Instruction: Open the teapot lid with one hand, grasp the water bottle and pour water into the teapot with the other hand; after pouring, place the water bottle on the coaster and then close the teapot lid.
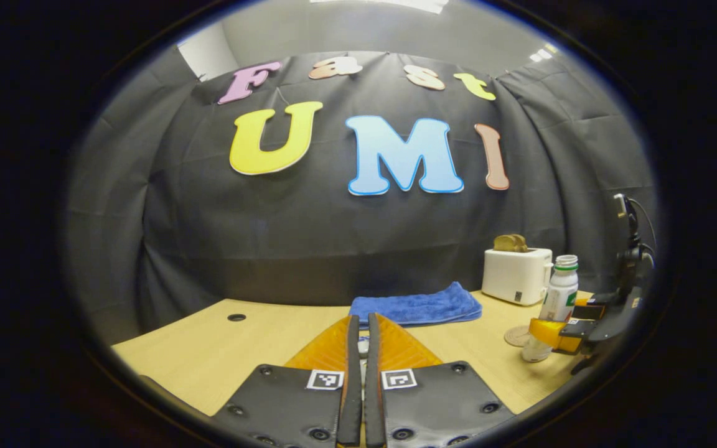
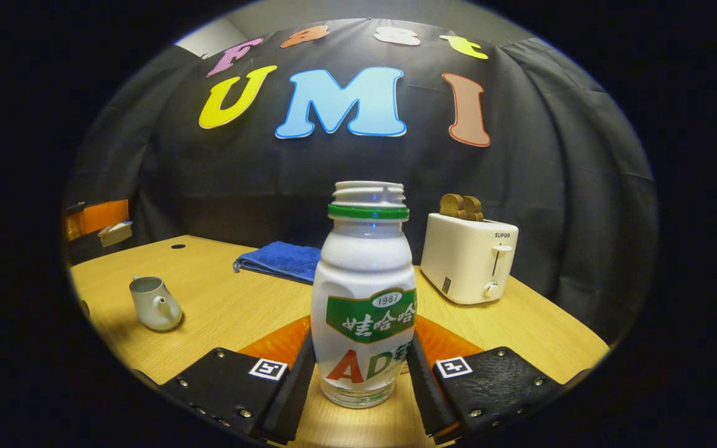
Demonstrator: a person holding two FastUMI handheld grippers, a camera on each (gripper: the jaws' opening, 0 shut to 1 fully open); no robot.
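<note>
The white water bottle (image 2: 363, 280), uncapped with a green neck ring, stands between the fingers of my right gripper (image 2: 361, 339), which press on both of its sides. In the left gripper view the same bottle (image 1: 559, 298) leans slightly, its base beside the round coaster (image 1: 516, 336), held by the right gripper (image 1: 545, 333). My left gripper (image 1: 361, 320) is shut on the small pale teapot lid (image 1: 363, 346), raised above the table. The grey teapot (image 2: 154, 303) sits at the left with its top open. Beyond it, the left gripper (image 2: 94, 224) holds the lid (image 2: 114, 233).
A folded blue towel (image 1: 417, 306) lies at the back of the wooden table (image 1: 221, 354). A white toaster (image 2: 467, 258) with bread slices in it stands at the back right. There is a small round hole (image 1: 236, 317) in the tabletop at the left.
</note>
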